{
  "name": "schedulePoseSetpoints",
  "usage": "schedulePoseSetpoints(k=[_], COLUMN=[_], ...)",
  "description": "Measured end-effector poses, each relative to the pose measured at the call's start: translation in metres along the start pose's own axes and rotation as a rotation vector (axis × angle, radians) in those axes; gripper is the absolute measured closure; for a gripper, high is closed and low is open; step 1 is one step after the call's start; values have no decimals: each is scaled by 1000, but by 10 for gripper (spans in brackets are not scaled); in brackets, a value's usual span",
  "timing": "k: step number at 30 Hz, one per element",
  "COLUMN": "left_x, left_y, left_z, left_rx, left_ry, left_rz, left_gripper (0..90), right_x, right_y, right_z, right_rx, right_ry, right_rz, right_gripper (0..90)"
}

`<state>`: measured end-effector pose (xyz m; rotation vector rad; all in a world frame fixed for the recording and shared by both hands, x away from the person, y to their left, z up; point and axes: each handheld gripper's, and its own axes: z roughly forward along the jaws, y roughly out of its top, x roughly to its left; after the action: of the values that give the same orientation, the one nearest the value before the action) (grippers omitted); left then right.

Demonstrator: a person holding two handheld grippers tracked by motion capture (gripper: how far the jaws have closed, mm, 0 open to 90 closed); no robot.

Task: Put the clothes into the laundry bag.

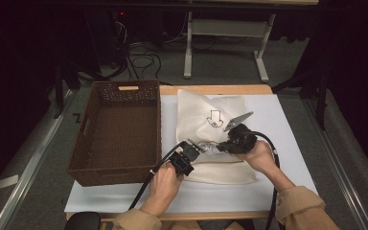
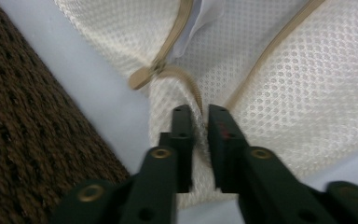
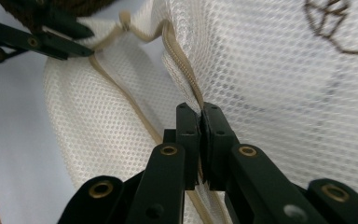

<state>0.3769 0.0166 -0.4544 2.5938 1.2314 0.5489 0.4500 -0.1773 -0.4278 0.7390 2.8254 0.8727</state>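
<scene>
While the person's forearms came in from the near edge of the table (image 1: 287,191), the left gripper (image 1: 190,152) sat just right of the near right corner of the woven basket (image 1: 117,134), its jaws nearly closed and pinching a fold of the cream mesh bag (image 1: 206,120) beside the zip; in the left gripper view the mesh was bunched in the narrow gap between the fingertips (image 2: 182,122). Just to its right, the right gripper (image 1: 224,145) had its jaws fully shut on the bag's zip edge (image 3: 182,70), the tan zip tape running out from between them. The bag lay on the white table cover, right of the basket, with its long axis running near to far and its open zipped edge facing left toward the basket. A small dark printed mark (image 1: 214,118) showed on the bag's far half, beyond both grippers.
</scene>
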Motion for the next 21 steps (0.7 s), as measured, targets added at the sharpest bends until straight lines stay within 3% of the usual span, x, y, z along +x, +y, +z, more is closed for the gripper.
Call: schedulePoseSetpoints(k=[2, 4, 5, 7, 9, 12, 14, 18, 21], left_x=[1, -1, -2, -3, 1, 3, -2, -12, -12], left_y=[-3, -2, 0, 7, 15, 19, 17, 12, 10], left_z=[-3, -5, -4, 1, 12, 19, 14, -4, -12], left_rx=[-37, -89, -104, -126, -139, -173, -215, -267, -287], left_ry=[-17, -52, -77, -78, -106, -114, -81, -14, -14], left_rz=[-13, -17, -22, -20, -57, -89, -59, 4, 12], left_gripper=[679, 643, 642, 649, 667, 677, 669, 552, 486], right_x=[3, 5, 5, 7, 8, 9, 8, 7, 10], right_y=[0, 1, 2, 3, 3, 1, -2, -3, -3], right_z=[7, 12, 12, 12, 9, 4, 2, 3, 6], right_rx=[30, 38, 38, 32, 26, 16, 15, 21, 51], right_ry=[1, 4, 4, 5, 1, 4, 7, 25, 36], right_rz=[-13, -25, -22, -24, -25, -19, -25, -23, -38], right_gripper=[873, 873, 873, 873, 873, 873, 872, 871, 866])
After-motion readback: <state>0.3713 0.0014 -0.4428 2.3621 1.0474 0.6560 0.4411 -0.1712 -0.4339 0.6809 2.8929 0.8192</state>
